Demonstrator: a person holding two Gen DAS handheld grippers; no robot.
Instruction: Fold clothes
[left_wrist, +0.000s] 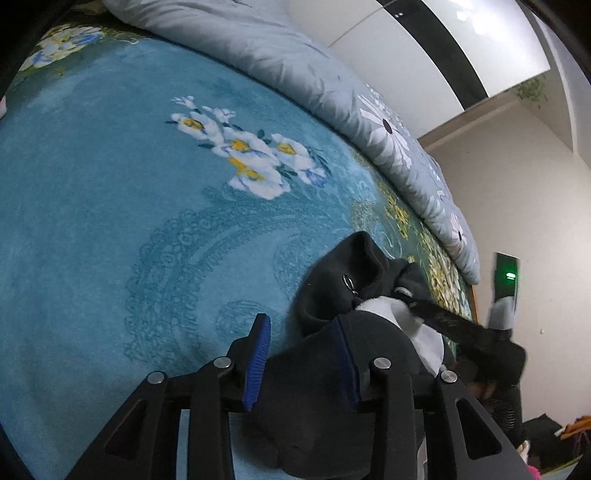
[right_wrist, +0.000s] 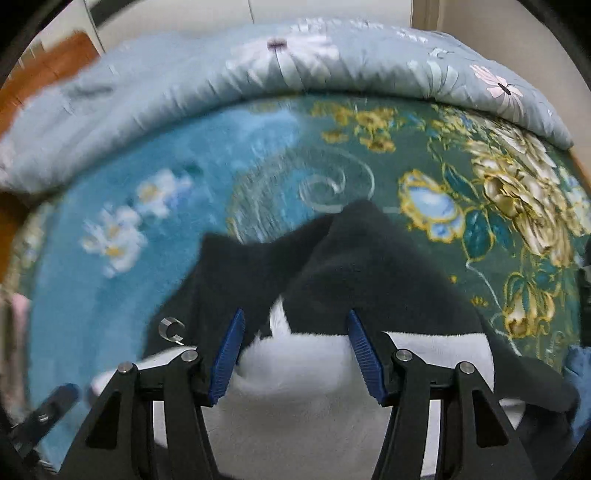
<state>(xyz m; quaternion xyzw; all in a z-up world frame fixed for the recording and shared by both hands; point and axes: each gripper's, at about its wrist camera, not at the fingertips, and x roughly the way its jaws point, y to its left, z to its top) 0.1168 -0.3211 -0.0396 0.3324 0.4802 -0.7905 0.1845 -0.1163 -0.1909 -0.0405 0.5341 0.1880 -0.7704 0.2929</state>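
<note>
A black fleece garment with white lining (left_wrist: 332, 295) lies bunched on the blue floral blanket (left_wrist: 110, 203). A metal zipper ring (left_wrist: 349, 282) shows on it. My left gripper (left_wrist: 301, 339) is open, its blue pads (left_wrist: 258, 358) straddling the garment's near edge. In the right wrist view the same garment (right_wrist: 351, 266) lies spread with its white lining (right_wrist: 295, 369) facing up. My right gripper (right_wrist: 293, 332) is open over the lining, with cloth between its pads (right_wrist: 229, 354). The right gripper also shows in the left wrist view (left_wrist: 498, 325), blurred.
A grey-blue quilt with daisy print (left_wrist: 295, 66) is rolled along the far side of the bed (right_wrist: 258, 81). The blanket's dark green flowered border (right_wrist: 498, 184) lies to the right. A white wall (left_wrist: 517, 203) and a device with a green light (left_wrist: 508, 275) stand beyond the bed.
</note>
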